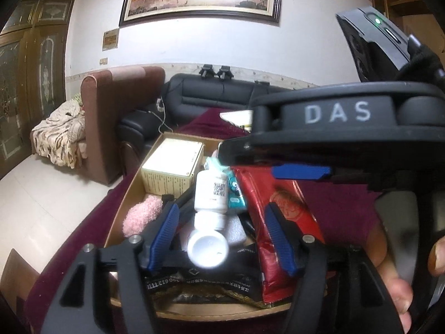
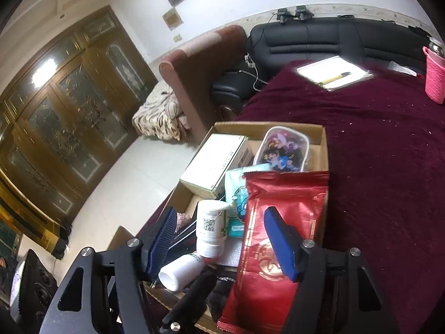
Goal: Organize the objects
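Over on the left of the open brown cardboard box [image 2: 322, 144], which sits on the maroon-clothed counter [image 2: 383, 150], a pale green carton [image 2: 214, 164] and fluffy pink ball [image 1: 141, 214] are tucked in. Mid-box, two white plastic pill bottles [image 1: 208, 217] lie loose between the left gripper [image 1: 219, 231] jaws, spread wide with nothing held, probably lining up a grab. Further right, the shiny red foil packet [image 2: 278, 239] leans on the box wall; right gripper [image 2: 222, 239] jaws also apart, empty.

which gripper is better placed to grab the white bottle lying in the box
Left. The left gripper is open with the lying white bottle centred between its fingers; for the right gripper it sits off toward one finger.
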Demonstrator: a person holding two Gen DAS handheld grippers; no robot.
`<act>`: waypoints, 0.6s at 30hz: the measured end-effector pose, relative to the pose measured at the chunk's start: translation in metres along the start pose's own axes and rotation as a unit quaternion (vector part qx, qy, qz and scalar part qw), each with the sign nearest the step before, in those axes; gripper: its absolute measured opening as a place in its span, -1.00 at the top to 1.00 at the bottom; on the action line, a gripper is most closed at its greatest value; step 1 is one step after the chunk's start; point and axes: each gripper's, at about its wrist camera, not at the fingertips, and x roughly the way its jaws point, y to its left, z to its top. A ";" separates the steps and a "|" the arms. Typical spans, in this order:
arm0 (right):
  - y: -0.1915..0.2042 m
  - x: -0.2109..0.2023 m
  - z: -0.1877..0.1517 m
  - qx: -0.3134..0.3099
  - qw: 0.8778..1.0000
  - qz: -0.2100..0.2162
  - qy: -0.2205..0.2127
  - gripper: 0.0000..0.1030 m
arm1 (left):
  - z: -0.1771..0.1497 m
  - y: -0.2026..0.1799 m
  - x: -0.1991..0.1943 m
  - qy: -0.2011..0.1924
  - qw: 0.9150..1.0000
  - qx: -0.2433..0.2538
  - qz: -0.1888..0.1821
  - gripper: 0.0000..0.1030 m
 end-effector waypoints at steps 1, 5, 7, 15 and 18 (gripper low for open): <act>-0.001 -0.004 0.001 0.003 1.000 0.003 -0.004 -0.37 | 0.000 -0.001 -0.002 -0.003 1.000 0.002 0.002 -0.25; -0.008 -0.029 -0.003 0.006 0.999 -0.003 -0.034 -0.40 | 0.003 -0.006 -0.011 -0.021 1.000 0.019 0.011 -0.45; -0.017 -0.043 -0.007 0.013 0.998 -0.009 -0.053 -0.44 | 0.004 -0.008 -0.017 -0.033 0.999 0.026 0.018 -0.53; -0.026 -0.097 -0.048 -0.036 0.989 -0.087 -0.116 -0.87 | 0.005 -0.011 -0.030 -0.065 0.996 0.029 0.054 -0.93; -0.028 -0.109 -0.070 -0.054 0.982 -0.114 -0.141 -0.94 | 0.005 -0.014 -0.031 -0.066 0.994 0.032 0.084 -1.00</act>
